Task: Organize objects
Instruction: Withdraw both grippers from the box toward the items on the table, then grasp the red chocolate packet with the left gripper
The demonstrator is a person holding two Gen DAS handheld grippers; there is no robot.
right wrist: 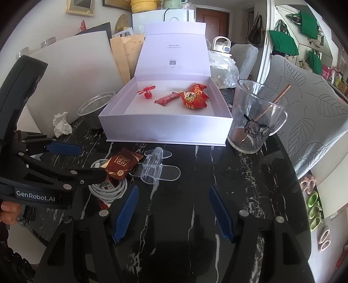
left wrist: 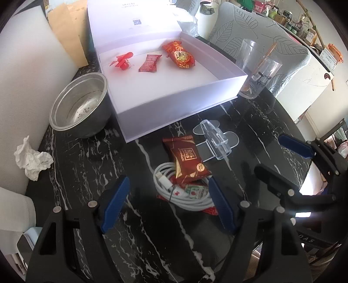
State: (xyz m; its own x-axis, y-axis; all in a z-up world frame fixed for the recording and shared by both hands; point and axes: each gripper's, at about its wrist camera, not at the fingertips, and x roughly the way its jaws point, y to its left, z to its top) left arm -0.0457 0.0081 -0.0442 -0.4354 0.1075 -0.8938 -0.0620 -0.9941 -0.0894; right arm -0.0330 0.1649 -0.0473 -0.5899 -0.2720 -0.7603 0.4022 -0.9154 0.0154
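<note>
- A flat red packet (left wrist: 208,210) lies under my coiled cable (left wrist: 187,196); only its corners and a green-printed patch show.
- The brown snack (left wrist: 187,161) covers the coil's top.
- In the right view, my left gripper (right wrist: 71,161) hides part of the cable (right wrist: 108,189) and the snack's (right wrist: 124,163) near end.
- The print on the box lid (left wrist: 134,19) is too small to read.
- The box (right wrist: 165,128) hides the lower part of the metal bowl (right wrist: 96,103).

right gripper (right wrist: 174,214) gapes over black table (right wrist: 239,185), apparently holding nothing.
</note>
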